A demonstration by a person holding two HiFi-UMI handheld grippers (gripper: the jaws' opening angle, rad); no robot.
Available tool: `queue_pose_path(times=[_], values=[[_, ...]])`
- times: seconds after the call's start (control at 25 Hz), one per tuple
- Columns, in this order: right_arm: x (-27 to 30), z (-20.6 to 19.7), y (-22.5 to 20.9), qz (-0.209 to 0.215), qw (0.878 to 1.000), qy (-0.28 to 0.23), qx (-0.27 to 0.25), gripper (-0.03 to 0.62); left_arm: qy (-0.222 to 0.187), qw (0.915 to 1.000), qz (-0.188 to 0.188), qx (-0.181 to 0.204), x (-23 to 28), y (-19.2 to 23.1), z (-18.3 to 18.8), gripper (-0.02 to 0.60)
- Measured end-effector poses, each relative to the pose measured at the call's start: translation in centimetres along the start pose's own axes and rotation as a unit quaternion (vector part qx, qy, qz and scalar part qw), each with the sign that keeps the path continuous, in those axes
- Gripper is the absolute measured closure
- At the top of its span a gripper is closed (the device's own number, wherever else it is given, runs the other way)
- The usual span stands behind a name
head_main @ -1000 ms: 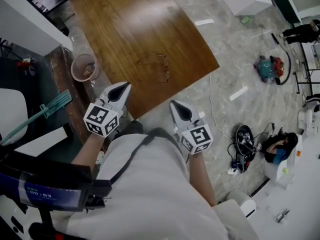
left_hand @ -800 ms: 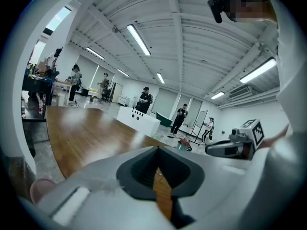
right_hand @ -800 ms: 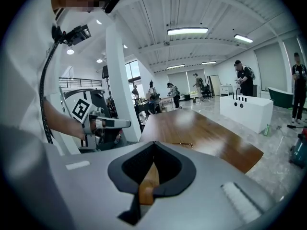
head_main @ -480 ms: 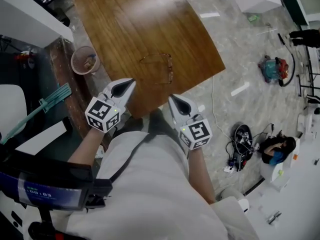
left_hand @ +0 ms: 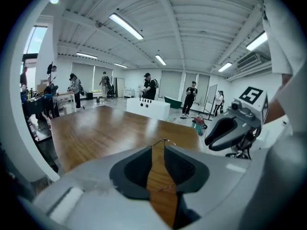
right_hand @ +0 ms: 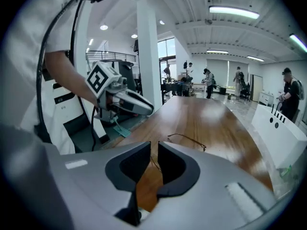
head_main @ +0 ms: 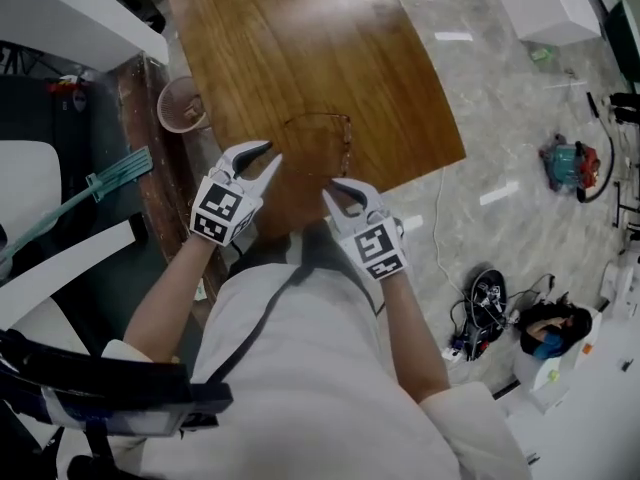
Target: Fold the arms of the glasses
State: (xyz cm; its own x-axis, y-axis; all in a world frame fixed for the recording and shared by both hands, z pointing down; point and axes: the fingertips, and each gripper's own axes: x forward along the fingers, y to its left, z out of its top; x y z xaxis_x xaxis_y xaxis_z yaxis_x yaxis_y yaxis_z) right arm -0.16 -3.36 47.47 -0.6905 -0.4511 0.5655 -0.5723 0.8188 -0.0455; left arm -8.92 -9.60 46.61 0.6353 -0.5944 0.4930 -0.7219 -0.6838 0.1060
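Thin wire-framed glasses (head_main: 322, 140) lie with arms spread on the brown wooden table (head_main: 290, 38), near its front edge. My left gripper (head_main: 262, 156) hangs over the table just left of them; its jaws have just been opening and stand well apart, holding nothing. My right gripper (head_main: 336, 187) is at the table's front edge just short of the glasses; its jaws have also just been opening, to a narrow gap with nothing in it. In the left gripper view the glasses (left_hand: 164, 141) show beyond the left gripper (left_hand: 158, 147). They (right_hand: 188, 141) lie ahead of the right gripper (right_hand: 154, 146).
A round wastebasket (head_main: 182, 105) stands by the table's left edge, a teal broom (head_main: 100, 183) beside it. Cables and gear (head_main: 485, 298) lie on the floor at right. Several people stand far off beyond a white box (left_hand: 147, 108).
Both grippers have moved forward and down to the table's front edge, close to the glasses. Both sets of jaws were shut and now stand apart, the left wider.
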Motion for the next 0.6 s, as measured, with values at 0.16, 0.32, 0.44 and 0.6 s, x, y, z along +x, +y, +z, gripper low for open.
queue_pose_path(times=[0.16, 0.32, 0.44, 0.6], values=[[2.7, -1.7, 0.2, 0.021, 0.998, 0.038, -0.048, 0.522, 0.040, 0.9979, 0.009, 0.049, 3.2, 1.9, -1.4, 0.477], [4.2, -3.7, -0.1, 0.016, 0.993, 0.078, -0.085, 0.482, 0.068, 0.9940, -0.002, 0.086, 6.7, 3.0, -2.2, 0.449], [4.8, -5.4, -0.4, 0.004, 0.985, 0.119, -0.128, 0.456, 0.086, 0.9911, -0.009, 0.101, 8.7, 3.6, -3.2, 0.449], [5.6, -6.3, -0.1, -0.008, 0.972, 0.154, -0.177, 0.453, 0.110, 0.9818, -0.031, 0.152, 11.0, 3.4, -3.9, 0.445]])
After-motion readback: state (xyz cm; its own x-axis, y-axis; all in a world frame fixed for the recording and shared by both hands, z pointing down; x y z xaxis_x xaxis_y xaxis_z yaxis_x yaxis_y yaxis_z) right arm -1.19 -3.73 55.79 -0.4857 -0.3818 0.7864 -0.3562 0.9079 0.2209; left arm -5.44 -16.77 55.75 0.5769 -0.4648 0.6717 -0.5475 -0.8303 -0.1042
